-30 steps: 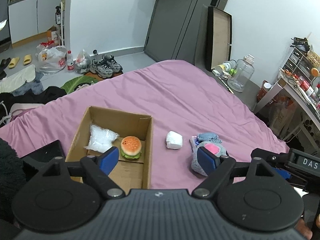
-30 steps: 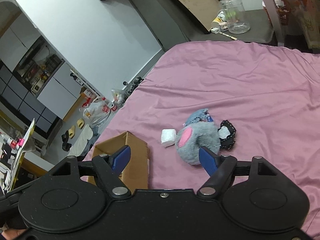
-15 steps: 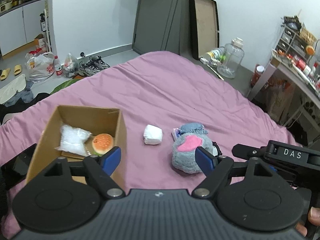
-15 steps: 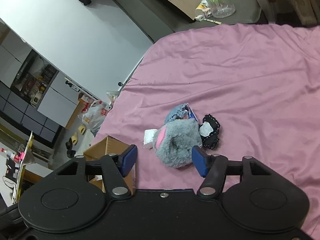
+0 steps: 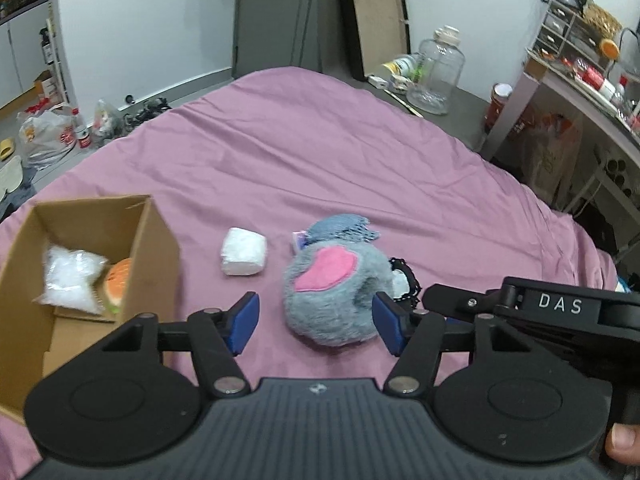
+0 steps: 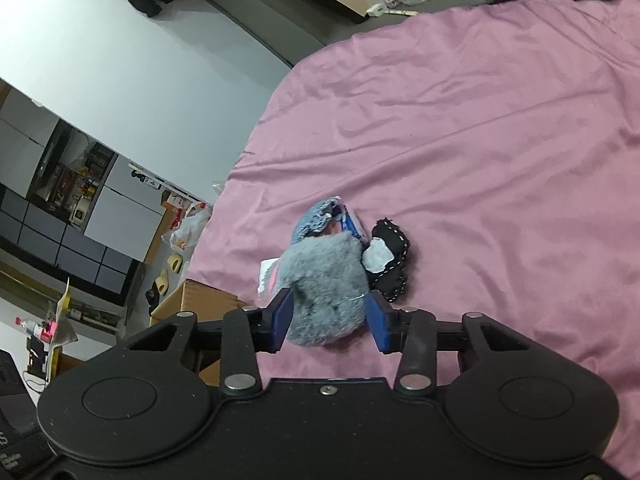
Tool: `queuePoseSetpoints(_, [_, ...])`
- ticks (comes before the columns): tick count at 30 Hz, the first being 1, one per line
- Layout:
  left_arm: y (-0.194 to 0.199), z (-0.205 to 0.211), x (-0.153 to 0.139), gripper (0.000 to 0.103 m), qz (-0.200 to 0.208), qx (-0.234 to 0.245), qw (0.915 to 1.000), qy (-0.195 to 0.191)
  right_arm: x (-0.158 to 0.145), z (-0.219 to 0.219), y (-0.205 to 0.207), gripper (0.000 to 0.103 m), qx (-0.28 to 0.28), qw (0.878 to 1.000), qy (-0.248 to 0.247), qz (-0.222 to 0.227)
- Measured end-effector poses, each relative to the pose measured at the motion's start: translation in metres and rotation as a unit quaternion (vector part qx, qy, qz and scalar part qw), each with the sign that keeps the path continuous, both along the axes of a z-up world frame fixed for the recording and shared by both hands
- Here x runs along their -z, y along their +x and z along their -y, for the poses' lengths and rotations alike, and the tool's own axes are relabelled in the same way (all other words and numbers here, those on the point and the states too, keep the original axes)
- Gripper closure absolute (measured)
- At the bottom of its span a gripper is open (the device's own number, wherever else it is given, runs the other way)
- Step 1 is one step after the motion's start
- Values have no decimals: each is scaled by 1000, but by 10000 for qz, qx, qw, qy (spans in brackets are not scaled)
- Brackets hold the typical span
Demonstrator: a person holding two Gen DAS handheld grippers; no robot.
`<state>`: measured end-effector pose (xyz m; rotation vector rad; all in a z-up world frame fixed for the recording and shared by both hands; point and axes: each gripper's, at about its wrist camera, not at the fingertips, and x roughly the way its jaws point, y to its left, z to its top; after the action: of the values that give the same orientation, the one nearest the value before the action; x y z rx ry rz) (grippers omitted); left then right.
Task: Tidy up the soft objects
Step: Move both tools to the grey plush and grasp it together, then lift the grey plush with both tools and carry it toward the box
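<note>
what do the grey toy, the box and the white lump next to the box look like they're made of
The grey toy: plush, probably synthetic fur, with a long fuzzy pile and a smooth pink felt-like patch. The box: brown cardboard, matte, with raw cut edges and folded flaps. The white lump: soft and matte, faintly creased, perhaps foam or wrapped padding; the pictures leave it open.

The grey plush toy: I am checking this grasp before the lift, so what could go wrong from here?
The right gripper brackets the grey plush toy with its jaws open, so the fluffy fur may slip on closing. The black pouch touches the toy and could be dragged along. The cardboard box has tall walls that the toy might snag.
</note>
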<state>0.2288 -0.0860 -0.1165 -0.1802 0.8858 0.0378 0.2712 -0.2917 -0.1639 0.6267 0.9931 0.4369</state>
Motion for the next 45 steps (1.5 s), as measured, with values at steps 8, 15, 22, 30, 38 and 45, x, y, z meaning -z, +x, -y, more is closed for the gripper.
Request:
queuePoseSetpoints(8, [24,18,20,48,-93,42,9997,203,15,16,11,63,252,9994,208,-139])
queuePoseSetpoints(15, [35,21,38,58,-209,-73,9995,244,19,16,15,63,148,9995,272,-113])
queuePoseSetpoints(22, [35,10,45,81,-178,-265,9995,30,24,5,17,63,-4,9996,177,-206])
queuePoseSetpoints(30, [21,-9,37,83,-364,-474,9961,-644,24,-19,14,63,-423,9990,15,-113])
queuePoseSetpoints(38, [-1,-24,36,83,-544,-644,9913,-1013,21,-31,5,63,-647,9976,-191,-123])
queuePoseSetpoints(45, [-13,-34,41,83,-749,-689,9854,-1368,19,-30,-8,63,-803,9961,-226,-279])
